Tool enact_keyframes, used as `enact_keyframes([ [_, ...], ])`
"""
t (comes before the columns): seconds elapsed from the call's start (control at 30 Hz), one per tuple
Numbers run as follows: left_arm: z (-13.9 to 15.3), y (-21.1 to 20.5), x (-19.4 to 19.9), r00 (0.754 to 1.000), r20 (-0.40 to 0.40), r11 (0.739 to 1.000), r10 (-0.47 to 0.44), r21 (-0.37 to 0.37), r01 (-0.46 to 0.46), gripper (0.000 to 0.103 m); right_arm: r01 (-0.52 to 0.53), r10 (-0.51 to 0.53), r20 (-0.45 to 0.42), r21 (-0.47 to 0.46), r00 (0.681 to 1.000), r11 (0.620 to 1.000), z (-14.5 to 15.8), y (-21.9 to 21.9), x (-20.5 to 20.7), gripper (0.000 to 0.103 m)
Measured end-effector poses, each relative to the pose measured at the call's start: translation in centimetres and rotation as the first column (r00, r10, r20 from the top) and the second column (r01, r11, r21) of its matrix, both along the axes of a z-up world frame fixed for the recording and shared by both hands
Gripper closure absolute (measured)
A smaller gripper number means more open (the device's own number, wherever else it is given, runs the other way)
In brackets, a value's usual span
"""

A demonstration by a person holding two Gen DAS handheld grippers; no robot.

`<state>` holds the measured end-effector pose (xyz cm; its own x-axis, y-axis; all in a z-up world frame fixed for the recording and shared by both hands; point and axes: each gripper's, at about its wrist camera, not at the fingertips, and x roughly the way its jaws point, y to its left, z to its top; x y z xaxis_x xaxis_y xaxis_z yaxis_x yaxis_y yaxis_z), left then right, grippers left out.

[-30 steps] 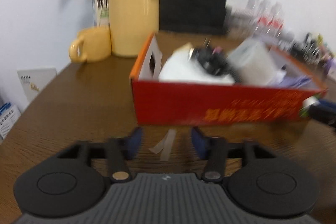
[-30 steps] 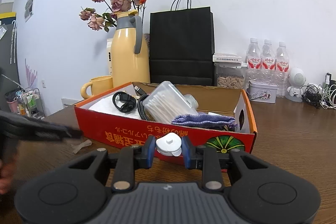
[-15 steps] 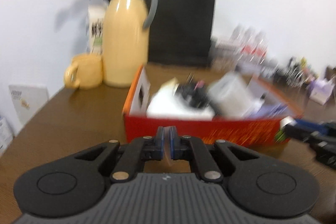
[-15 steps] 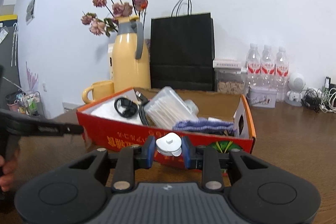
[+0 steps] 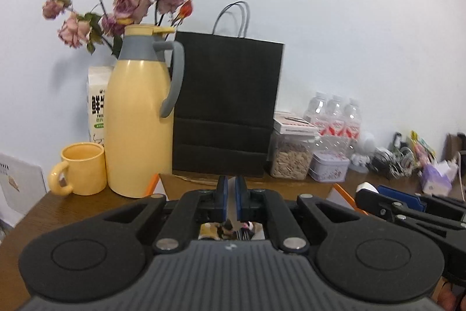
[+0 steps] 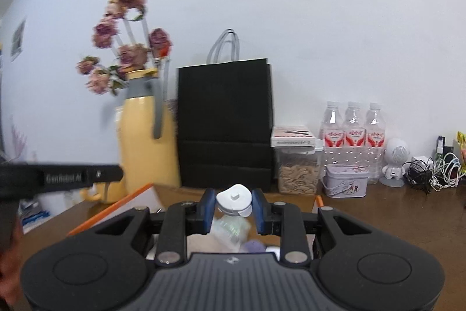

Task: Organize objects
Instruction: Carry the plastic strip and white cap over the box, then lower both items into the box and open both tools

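Observation:
My left gripper is shut on a thin pale strip that stands on edge between its blue pads. It hangs above the open red and orange box, which is mostly hidden beneath it. My right gripper is shut on a small white cap-like piece and also hovers over the box, whose contents show only in part under the fingers. In the left wrist view the right gripper reaches in from the right. In the right wrist view the left gripper's fingers cross from the left.
Along the back wall stand a yellow mug, a yellow thermos jug with dried roses behind it, a black paper bag, a seed jar, a small tin and water bottles. Tangled cables lie far right.
The left gripper closed on the pale strip that lay on the table before the box and lifted it. Both grippers rose and tilted up, so the box dropped low in both views.

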<state>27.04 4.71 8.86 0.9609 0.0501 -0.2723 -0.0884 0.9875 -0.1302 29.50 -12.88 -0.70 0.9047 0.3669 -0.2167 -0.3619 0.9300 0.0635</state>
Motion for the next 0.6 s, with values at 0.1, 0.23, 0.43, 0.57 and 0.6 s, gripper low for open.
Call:
enact_keyframes([
  [0.1, -1.2, 1.3, 1.5, 1.000, -0.001, 0.998, 0.006, -0.058, -0.006, 0.097, 0.037, -0.037, -0.014, 0.016, 0.999, 0.999, -1.0, 0.2, 2.0, 0.077],
  [0.23, -1.9, 1.9, 2.8, 0.999, -0.030, 0.999, 0.022, -0.046, -0.024, 0.097, 0.028, -0.027, -0.059, 0.016, 0.998, 0.999, -2.0, -0.3, 3.3, 0.077],
  [0.43, -2.2, 1.8, 2.4, 0.999, -0.034, 0.999, 0.040, -0.024, -0.041, 0.090, 0.010, -0.012, -0.081, -0.020, 0.997, 1.000, -3.0, 0.4, 3.4, 0.077],
  [0.57, -2.6, 1.8, 1.7, 0.997, -0.027, 0.997, 0.073, 0.001, -0.073, 0.000, 0.022, -0.023, -0.084, -0.021, 0.996, 1.000, -3.1, 0.2, 3.0, 0.055],
  [0.6, -2.6, 1.8, 1.3, 0.996, -0.007, 0.996, 0.090, 0.009, -0.090, 0.000, 0.025, -0.027, -0.082, -0.018, 0.996, 1.000, -3.1, 0.1, 2.9, 0.044],
])
